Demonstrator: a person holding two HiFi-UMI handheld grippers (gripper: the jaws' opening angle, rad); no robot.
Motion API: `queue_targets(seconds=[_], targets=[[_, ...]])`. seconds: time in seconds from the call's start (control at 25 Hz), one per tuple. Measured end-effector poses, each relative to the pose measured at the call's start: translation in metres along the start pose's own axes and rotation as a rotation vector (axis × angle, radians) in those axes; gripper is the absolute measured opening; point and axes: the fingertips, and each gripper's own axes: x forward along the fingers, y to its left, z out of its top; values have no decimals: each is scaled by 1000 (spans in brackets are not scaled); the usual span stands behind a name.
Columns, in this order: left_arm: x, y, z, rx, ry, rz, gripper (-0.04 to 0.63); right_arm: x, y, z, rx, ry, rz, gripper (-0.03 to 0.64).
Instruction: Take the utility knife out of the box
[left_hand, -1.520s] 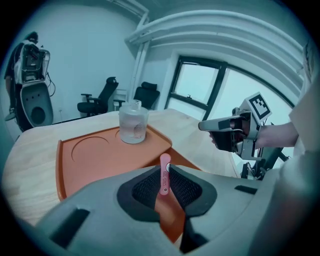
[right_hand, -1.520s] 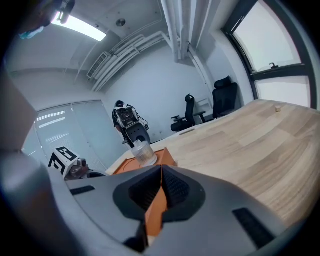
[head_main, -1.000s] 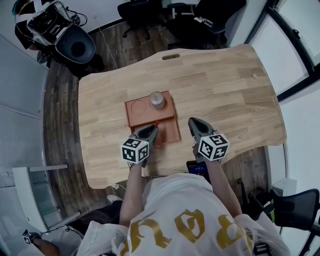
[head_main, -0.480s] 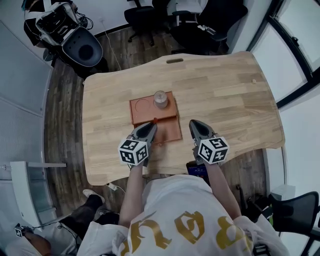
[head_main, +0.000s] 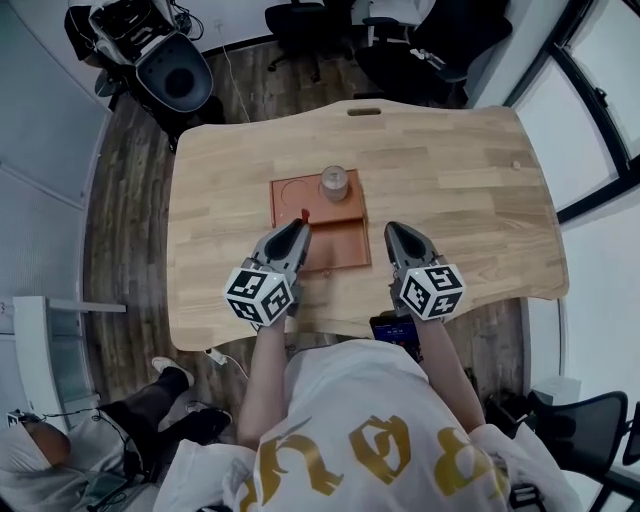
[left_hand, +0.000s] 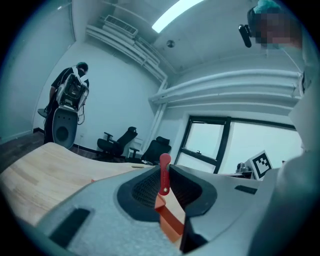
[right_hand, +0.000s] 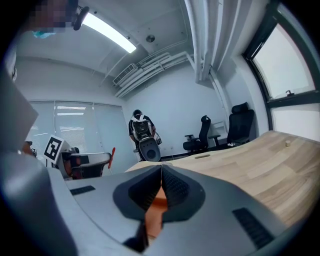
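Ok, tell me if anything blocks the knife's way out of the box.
Nothing visible does. The left gripper is shut on the red utility knife, above the orange box. The jar stands in the box's far compartment, away from the knife; the right gripper, shut and empty, is beside the box's right edge.

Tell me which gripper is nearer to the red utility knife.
Left. The left gripper is clamped on the utility knife, over the box. The right gripper is shut with nothing in it, off to the box's right side.
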Motion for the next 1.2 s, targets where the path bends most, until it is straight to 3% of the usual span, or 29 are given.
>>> queue_targets(seconds=[0.4, 1.2], targets=[[-13, 7, 1, 4, -13, 19, 57, 7, 21, 1, -59, 39, 9, 11], [-6, 9, -4, 12, 13, -2, 57, 8, 21, 1, -52, 37, 20, 11]])
